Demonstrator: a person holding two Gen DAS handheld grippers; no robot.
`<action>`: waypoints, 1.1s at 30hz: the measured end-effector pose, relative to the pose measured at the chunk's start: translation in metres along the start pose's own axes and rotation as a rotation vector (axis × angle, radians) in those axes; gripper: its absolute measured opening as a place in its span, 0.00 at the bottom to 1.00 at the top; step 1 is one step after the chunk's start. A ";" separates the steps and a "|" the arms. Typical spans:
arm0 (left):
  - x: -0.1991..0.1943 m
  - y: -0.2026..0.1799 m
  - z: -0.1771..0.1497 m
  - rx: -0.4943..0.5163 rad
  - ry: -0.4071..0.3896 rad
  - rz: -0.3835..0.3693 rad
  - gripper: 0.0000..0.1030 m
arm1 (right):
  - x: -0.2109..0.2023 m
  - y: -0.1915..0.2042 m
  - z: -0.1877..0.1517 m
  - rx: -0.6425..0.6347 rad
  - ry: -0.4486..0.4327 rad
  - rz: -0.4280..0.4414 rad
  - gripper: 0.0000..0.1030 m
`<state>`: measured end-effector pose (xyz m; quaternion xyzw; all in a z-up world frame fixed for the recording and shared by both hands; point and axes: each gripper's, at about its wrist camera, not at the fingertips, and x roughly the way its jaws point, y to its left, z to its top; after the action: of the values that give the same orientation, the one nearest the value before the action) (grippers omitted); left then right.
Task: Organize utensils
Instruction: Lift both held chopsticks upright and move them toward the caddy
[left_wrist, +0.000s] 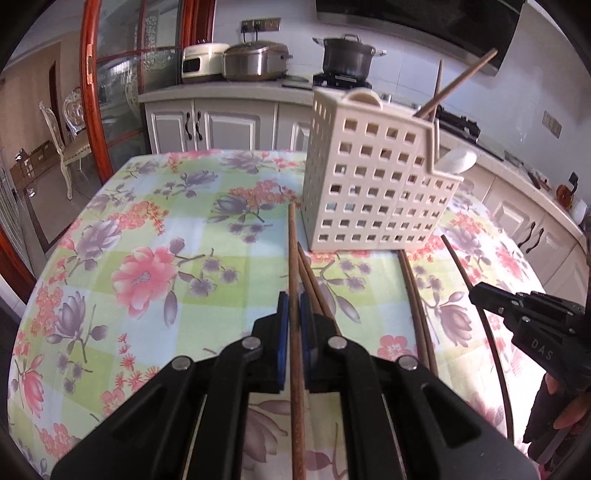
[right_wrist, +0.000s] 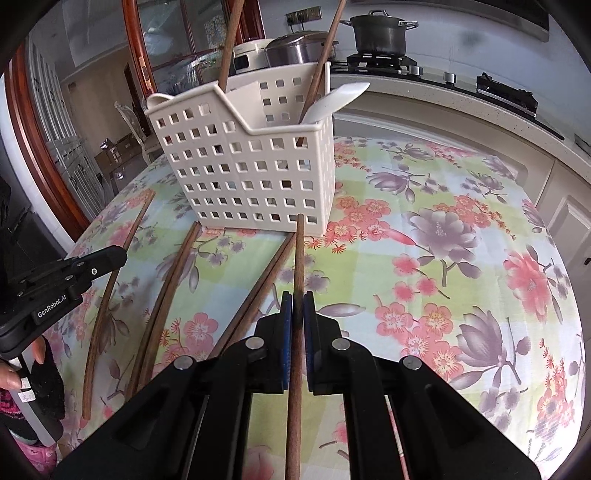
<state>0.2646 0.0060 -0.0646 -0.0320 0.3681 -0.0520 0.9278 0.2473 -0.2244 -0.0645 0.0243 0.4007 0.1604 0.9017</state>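
The left gripper (left_wrist: 294, 310) is clamped on a brown wooden chopstick (left_wrist: 294, 258); the right gripper (right_wrist: 297, 308) pinches another wooden chopstick (right_wrist: 298, 258). At twelve o'clock stands the cream perforated plastic utensil basket (right_wrist: 251, 173) on the floral-clothed surface (right_wrist: 461, 258), loose chopsticks (right_wrist: 166, 295) lying at nine o'clock.

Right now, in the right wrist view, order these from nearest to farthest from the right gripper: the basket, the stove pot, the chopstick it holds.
1. Chopstick, clamped in the right gripper.
2. Basket, ahead on the table.
3. Pot, on the far stove.
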 end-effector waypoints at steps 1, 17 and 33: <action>-0.005 0.000 0.000 0.001 -0.018 0.002 0.06 | -0.004 0.001 0.000 0.000 -0.015 0.003 0.06; -0.068 -0.016 -0.001 0.052 -0.171 0.021 0.06 | -0.067 0.010 0.008 -0.010 -0.180 0.013 0.06; -0.126 -0.007 0.000 0.029 -0.320 -0.007 0.06 | -0.126 0.022 0.009 -0.050 -0.343 0.011 0.06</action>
<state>0.1729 0.0145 0.0216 -0.0279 0.2148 -0.0548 0.9747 0.1683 -0.2415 0.0357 0.0312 0.2367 0.1686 0.9563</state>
